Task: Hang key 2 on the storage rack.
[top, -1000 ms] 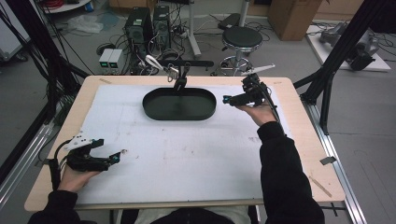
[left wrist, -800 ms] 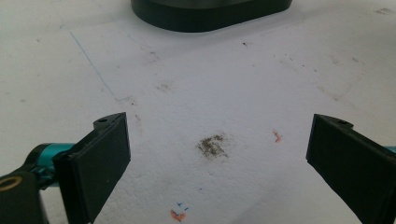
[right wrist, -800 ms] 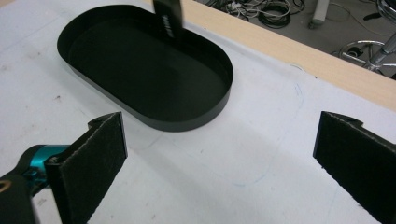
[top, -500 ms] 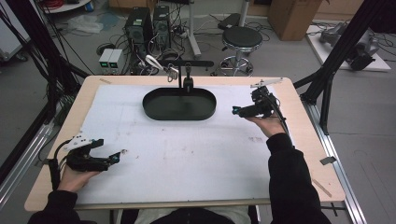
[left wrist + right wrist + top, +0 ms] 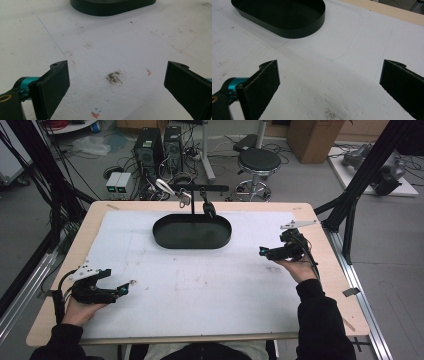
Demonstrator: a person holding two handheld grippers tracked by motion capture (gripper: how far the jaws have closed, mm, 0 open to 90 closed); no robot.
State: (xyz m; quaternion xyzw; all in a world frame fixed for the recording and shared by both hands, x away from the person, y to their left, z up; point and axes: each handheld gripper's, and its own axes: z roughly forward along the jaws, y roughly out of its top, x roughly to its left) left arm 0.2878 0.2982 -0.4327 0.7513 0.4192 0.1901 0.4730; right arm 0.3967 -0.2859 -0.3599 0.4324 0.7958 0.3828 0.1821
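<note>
Your bench (image 5: 320,285) carries a white sheet (image 5: 200,285) with the black tray (image 5: 192,231) empty at its far middle. Your right gripper (image 5: 263,252) hovers right of the tray, jaws wide apart; your left gripper (image 5: 122,290) rests near you, jaws also apart. Nothing is held, so you look between steps; next, find something to pick.

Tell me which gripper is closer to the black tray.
The right gripper. It sits just right of the tray, level with its near rim. The left gripper rests far off, by the table's near left corner.
</note>
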